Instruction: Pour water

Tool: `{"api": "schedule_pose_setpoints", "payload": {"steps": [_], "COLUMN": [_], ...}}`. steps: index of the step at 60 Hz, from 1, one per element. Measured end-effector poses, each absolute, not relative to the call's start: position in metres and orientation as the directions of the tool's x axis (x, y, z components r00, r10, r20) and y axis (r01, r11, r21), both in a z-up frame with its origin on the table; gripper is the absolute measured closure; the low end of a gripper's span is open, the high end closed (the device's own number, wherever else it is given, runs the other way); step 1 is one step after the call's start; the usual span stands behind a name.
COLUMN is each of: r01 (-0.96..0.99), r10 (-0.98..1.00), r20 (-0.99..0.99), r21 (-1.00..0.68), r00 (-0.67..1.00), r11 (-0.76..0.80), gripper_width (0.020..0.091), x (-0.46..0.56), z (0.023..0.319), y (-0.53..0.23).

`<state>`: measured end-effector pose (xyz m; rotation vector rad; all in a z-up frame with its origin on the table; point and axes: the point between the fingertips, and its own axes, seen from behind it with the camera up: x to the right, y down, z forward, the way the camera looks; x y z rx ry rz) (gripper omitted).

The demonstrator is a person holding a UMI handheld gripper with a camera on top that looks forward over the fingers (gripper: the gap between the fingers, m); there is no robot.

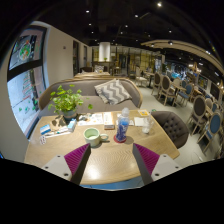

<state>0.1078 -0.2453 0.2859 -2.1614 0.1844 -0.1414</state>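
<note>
A clear water bottle with a blue label stands upright on a dark coaster, on the far side of a round wooden table. To its left sits a pale green cup. A white cup stands to the bottle's right. My gripper hovers over the near part of the table, well short of the bottle. Its two fingers with magenta pads are spread wide apart, open, with only bare tabletop between them.
A potted green plant stands at the table's far left, with papers and a menu lying nearby. A grey sofa with a patterned cushion sits behind the table, and a dark quilted chair is at the right. More café tables and chairs fill the room beyond.
</note>
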Motion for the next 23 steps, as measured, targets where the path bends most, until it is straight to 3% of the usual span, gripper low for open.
{"api": "schedule_pose_setpoints", "payload": {"steps": [23], "r01": [-0.068], "r10": [-0.188], "r20": [0.04], "r21": [-0.84], "r00": [0.981], "r11": [-0.537], "gripper_width": [0.025], "x": [0.082], "z": [0.305], "y": [-0.271]}}
